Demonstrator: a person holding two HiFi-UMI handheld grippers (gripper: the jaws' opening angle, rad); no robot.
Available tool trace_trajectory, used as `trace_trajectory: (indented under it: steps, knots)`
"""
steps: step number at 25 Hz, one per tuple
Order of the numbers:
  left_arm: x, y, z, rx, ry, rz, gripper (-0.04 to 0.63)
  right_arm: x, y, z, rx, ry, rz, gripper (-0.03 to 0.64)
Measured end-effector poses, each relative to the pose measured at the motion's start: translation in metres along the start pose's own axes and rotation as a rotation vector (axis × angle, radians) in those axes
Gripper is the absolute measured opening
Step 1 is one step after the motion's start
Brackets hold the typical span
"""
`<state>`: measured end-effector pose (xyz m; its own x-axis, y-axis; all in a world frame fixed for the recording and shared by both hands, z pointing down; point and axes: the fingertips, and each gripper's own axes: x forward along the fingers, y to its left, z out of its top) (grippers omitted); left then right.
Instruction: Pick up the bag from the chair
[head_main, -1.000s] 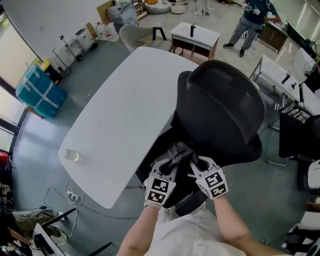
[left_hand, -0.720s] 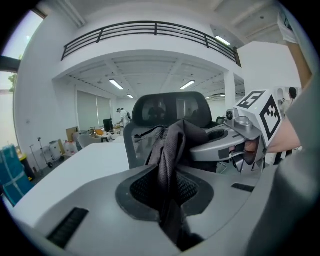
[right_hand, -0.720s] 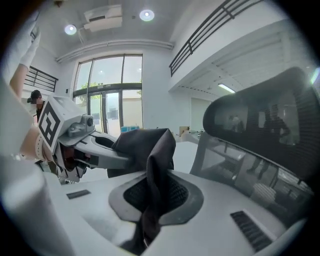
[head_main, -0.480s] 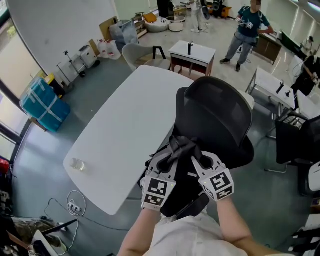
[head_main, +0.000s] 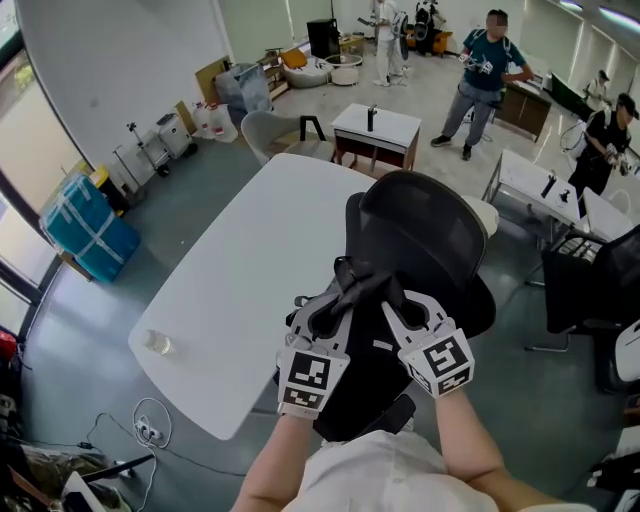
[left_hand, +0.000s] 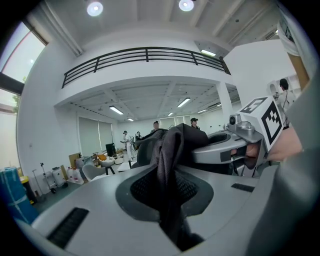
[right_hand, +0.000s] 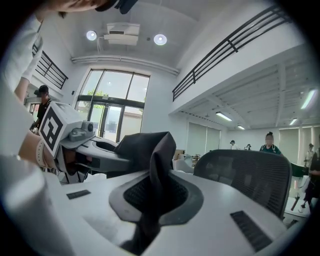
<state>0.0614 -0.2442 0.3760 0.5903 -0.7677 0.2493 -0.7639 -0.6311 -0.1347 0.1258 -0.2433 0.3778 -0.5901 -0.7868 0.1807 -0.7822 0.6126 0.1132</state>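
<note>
Black bag (head_main: 357, 288): bunched top fabric pinched from both sides, body hanging below the grippers, in front of the black mesh office chair (head_main: 432, 236). Whether it touches the seat cannot be told.

Left gripper (head_main: 331, 301): jaws clenched on a fold of the bag's fabric (left_hand: 169, 165). Right gripper (head_main: 392, 299): jaws likewise clamped on a fold (right_hand: 158, 165). Tips close together.

White oval table (head_main: 236, 282) just left of the chair, with a small clear cup (head_main: 156, 343) near its close end.

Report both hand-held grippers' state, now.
Left hand-held gripper: shut on the black bag's handle.
Right hand-held gripper: shut on the black bag's handle too.
</note>
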Motion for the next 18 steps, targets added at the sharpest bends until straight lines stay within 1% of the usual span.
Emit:
trace_trajectory:
  steps: [8,18]
  knots:
    - [-0.004,-0.001,0.020,0.017,-0.039,0.001,0.060,-0.008,-0.004,0.020,-0.024,-0.033,-0.020,0.032]
    - [-0.003,-0.008,0.029,0.020,-0.055,-0.006,0.060,-0.017,-0.009,0.024,-0.019,-0.044,-0.016,0.031]
